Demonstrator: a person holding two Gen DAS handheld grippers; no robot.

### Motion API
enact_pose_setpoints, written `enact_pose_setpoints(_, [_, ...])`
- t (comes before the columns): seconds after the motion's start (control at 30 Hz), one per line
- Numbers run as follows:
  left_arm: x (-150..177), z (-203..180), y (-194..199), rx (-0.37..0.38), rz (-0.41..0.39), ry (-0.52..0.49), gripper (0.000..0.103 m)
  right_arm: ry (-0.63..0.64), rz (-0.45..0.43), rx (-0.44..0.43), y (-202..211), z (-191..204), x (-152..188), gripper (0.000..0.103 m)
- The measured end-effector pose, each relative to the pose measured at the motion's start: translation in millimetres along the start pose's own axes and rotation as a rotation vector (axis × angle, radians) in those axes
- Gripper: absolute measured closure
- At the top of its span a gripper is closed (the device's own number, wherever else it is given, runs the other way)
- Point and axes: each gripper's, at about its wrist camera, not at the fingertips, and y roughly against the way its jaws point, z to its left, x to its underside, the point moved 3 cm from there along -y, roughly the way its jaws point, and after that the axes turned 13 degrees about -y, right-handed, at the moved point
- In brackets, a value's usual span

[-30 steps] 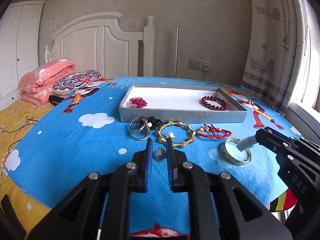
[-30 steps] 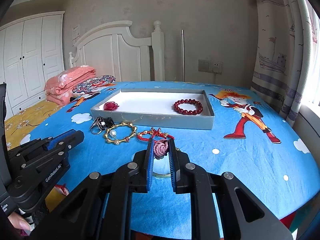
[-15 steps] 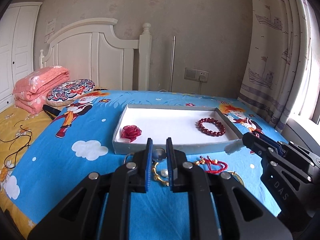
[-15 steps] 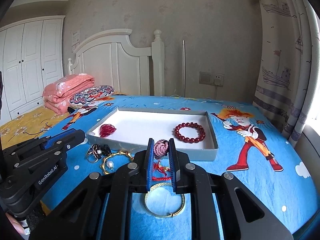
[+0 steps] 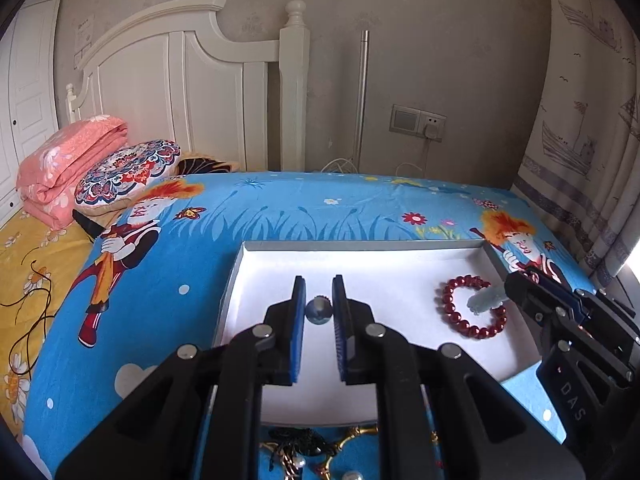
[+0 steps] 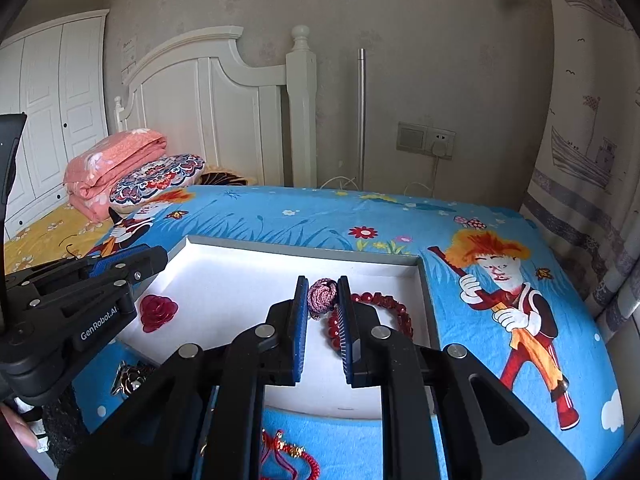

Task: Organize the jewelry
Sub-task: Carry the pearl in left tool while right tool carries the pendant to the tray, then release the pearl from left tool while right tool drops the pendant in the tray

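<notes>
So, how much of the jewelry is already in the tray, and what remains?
Done: the red bead bracelet and red rose piece lie inside the tray.

In hand: the left gripper holds a small grey bead over the tray; the right gripper holds a pink woven knot there.

Left: the red cord bracelet and gold pieces on the blue sheet.

Beige wall (image 5: pixel 440 40), white headboard (image 5: pixel 192 88), wardrobe (image 6: pixel 52 100), ship-print curtain (image 5: pixel 592 120), folded pink quilt (image 5: pixel 68 160).
</notes>
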Motion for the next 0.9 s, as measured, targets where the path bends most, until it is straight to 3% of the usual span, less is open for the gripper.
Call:
enact_pose_setpoints(0.3, [0.5, 0.5, -33.1, -0.047, 0.047, -0.015, 0.088, 0.021, 0.069, 0.028, -38.2, 9.6, 4.9, 0.088])
enact_pose_setpoints(0.33, [1.5, 1.0, -36.1, -0.047, 0.058, -0.015, 0.082, 0.031, 0.077, 0.036, -41.4, 10.2, 6.2, 0.086])
enact_pose_setpoints(0.37, [2.5, 1.8, -38.0, -0.046, 0.065, -0.009, 0.061, 0.037, 0.077, 0.046, -42.8, 10.7, 7.3, 0.083])
enact_pose_setpoints(0.4, [3.4, 3.8, -38.0, -0.052, 0.06, 0.0, 0.048, 0.034, 0.074, 0.047, -42.9, 10.4, 8.0, 0.077])
enact_pose_setpoints(0.5, [7.2, 7.9, -35.7, -0.064, 0.051, 0.005, 0.047, 0.021, 0.076, 0.046, -41.9, 7.3, 9.5, 0.066])
enact_pose_setpoints(0.77, [10.9, 9.1, -23.1, -0.072, 0.031, -0.005, 0.045, 0.008, 0.068, 0.036, -25.9, 5.1, 11.5, 0.066])
enact_pose_setpoints(0.9, [15.0, 6.7, -6.1, -0.081, 0.012, -0.014, 0.035, 0.0, 0.052, 0.021, -4.3, 4.3, 18.4, 0.059])
